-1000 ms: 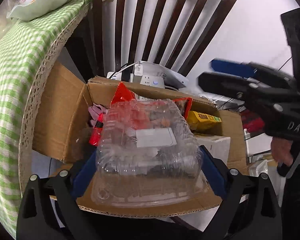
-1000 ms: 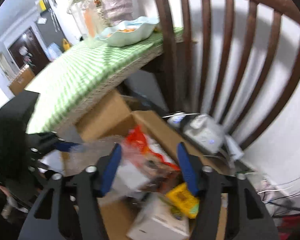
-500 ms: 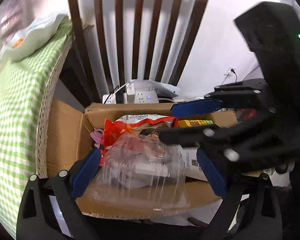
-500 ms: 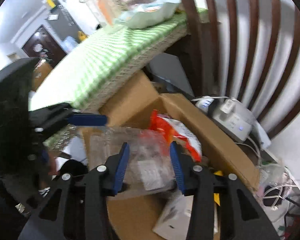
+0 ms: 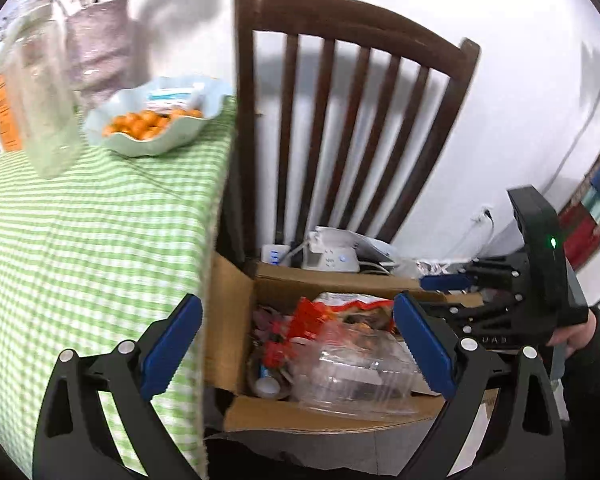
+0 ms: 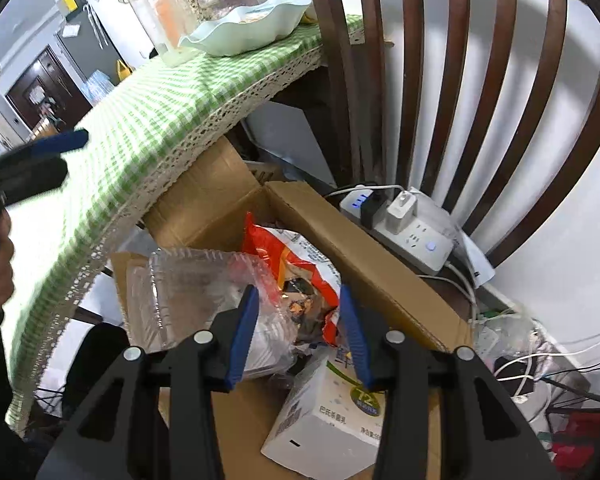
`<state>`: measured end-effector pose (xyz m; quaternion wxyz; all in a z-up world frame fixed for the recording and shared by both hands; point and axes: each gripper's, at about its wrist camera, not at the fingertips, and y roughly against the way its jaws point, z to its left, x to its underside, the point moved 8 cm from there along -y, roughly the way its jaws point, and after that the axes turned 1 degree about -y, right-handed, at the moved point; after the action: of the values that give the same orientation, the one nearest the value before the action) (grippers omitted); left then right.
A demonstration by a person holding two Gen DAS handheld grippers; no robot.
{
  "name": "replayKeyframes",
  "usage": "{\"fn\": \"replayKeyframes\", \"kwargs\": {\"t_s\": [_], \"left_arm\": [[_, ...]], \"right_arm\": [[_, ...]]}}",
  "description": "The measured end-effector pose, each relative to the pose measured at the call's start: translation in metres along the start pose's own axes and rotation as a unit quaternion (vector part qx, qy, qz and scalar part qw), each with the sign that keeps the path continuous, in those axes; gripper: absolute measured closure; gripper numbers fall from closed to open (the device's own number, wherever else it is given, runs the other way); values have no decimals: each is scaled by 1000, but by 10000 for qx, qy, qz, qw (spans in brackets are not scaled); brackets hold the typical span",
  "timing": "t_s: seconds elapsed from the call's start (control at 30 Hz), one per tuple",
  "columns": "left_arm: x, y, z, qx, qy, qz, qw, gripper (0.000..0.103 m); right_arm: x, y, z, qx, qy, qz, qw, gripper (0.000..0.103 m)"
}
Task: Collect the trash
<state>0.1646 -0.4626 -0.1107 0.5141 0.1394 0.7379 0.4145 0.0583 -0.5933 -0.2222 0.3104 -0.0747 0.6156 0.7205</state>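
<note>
A clear plastic clamshell (image 5: 356, 376) (image 6: 188, 292) lies crumpled on top of the trash in an open cardboard box (image 5: 340, 420) (image 6: 360, 232). Behind it sits a red snack bag (image 5: 340, 308) (image 6: 292, 256). My left gripper (image 5: 298, 344) is open wide and holds nothing. It hangs above the box's near edge, beside the table. In the right wrist view the left gripper (image 6: 66, 156) shows blurred at far left. My right gripper (image 6: 298, 320) (image 5: 440, 292) hovers over the box's right side, jaws partly apart, over the clamshell's edge and the bag, gripping neither.
A green checked table (image 5: 80, 248) borders the box on the left, carrying a glass jar (image 5: 40, 92) and a pale bowl (image 5: 160, 116) of oranges. A dark wooden chair (image 5: 340, 120) and a power strip (image 6: 404, 220) stand behind. A white carton (image 6: 324, 416) lies in the box.
My left gripper let go of the clamshell, which dropped into the box. It then rose and drew back toward the table. My right gripper narrowed a little and stayed over the box.
</note>
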Motion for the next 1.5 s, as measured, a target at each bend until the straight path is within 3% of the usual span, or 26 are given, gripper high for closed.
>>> {"fn": "replayKeyframes", "kwargs": {"t_s": [0.07,0.13,0.17,0.37,0.43,0.63,0.73,0.87,1.0,1.2,1.5], "left_arm": [[-4,9,6,-17,94,-114,9999,10],[-9,16,13,-95,191,-327,9992,11],[-12,23,18,-173,247,-473,9984,11],[-28,94,73,-901,749,-1618,9799,11],[-26,124,103,-1213,1049,-1930,9680,11],[-3,215,185,-2408,1510,-2731,9190,11],[12,254,216,-2921,1539,-2882,8989,11],[40,313,259,-3765,1570,-3047,8607,11],[64,357,291,-4087,1729,-3173,8381,11],[98,384,314,-4352,1857,-3166,8221,11],[120,366,309,-4155,1801,-3011,8392,11]], "right_arm": [[-4,3,1,166,46,-60,9998,62],[-13,10,2,381,40,-225,9990,45],[-19,16,3,506,39,-361,9981,44],[-72,58,28,1249,304,-1355,9824,36],[-93,72,50,1287,412,-1768,9749,30],[-153,96,142,1259,885,-2876,9453,22],[-181,99,199,1027,1176,-3369,9285,9],[-214,100,257,670,1264,-3705,9178,9],[-230,106,317,253,1320,-3976,9077,8],[-222,103,392,-95,1552,-4060,9006,7],[-183,77,421,15,1625,-3815,9099,7]]}}
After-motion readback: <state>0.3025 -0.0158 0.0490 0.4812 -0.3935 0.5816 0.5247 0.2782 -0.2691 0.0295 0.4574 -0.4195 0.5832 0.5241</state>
